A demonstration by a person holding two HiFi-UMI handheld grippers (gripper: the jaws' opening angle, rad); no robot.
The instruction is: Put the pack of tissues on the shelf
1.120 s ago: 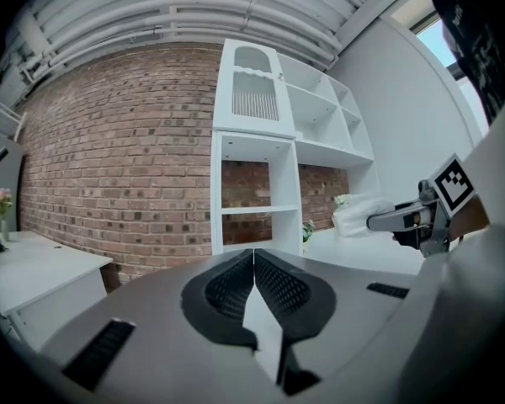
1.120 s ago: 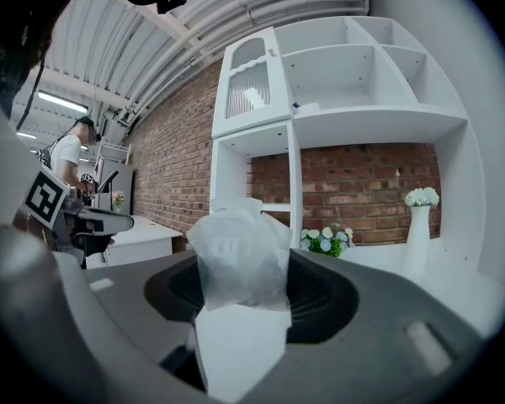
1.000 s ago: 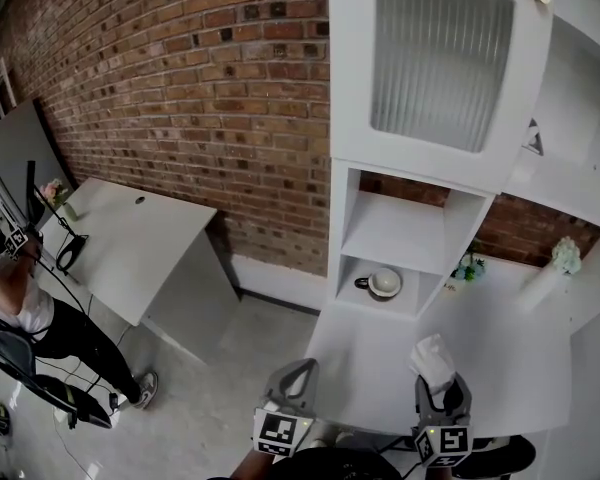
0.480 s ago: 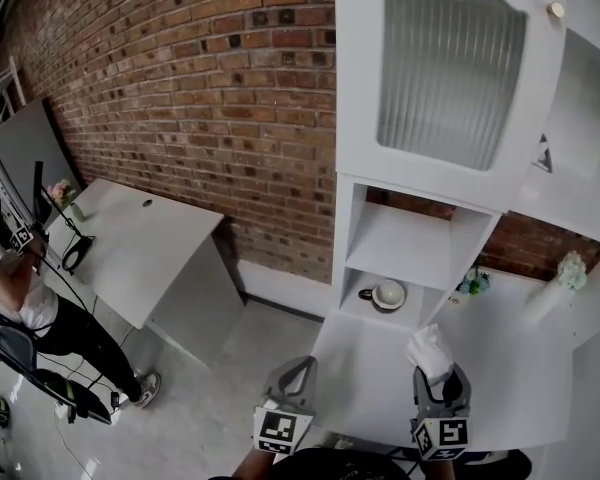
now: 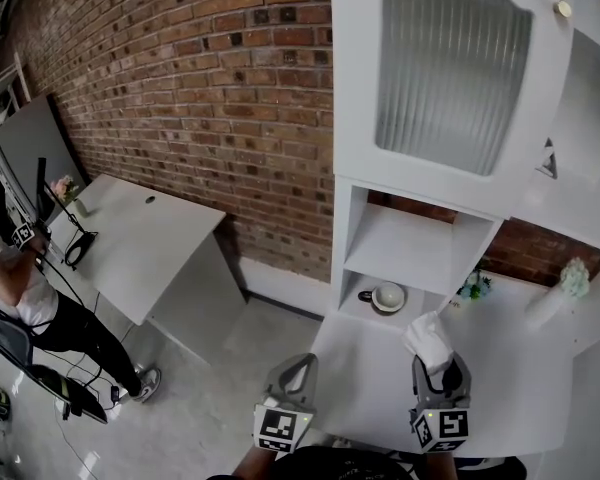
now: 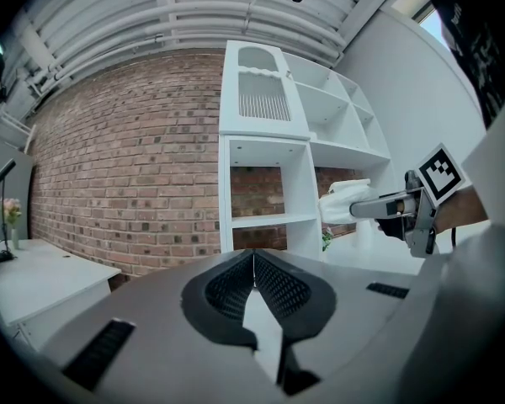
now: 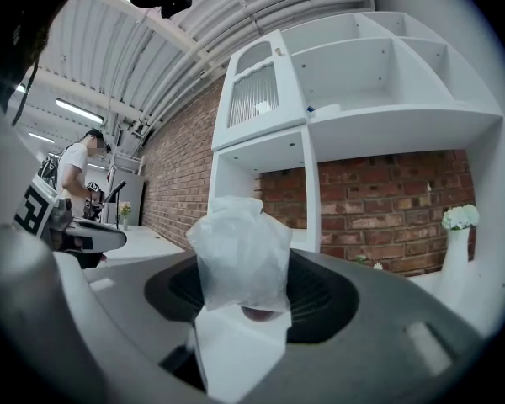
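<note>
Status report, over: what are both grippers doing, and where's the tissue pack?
Left gripper shut, empty. Right gripper shut on white plastic-wrapped pack of tissues, short of white shelf unit. White cup in lower cubby.

the head view is looking steeply down on the white shelf unit [image 5: 405,243]; both gripper views are facing that same unit from lower down.
</note>
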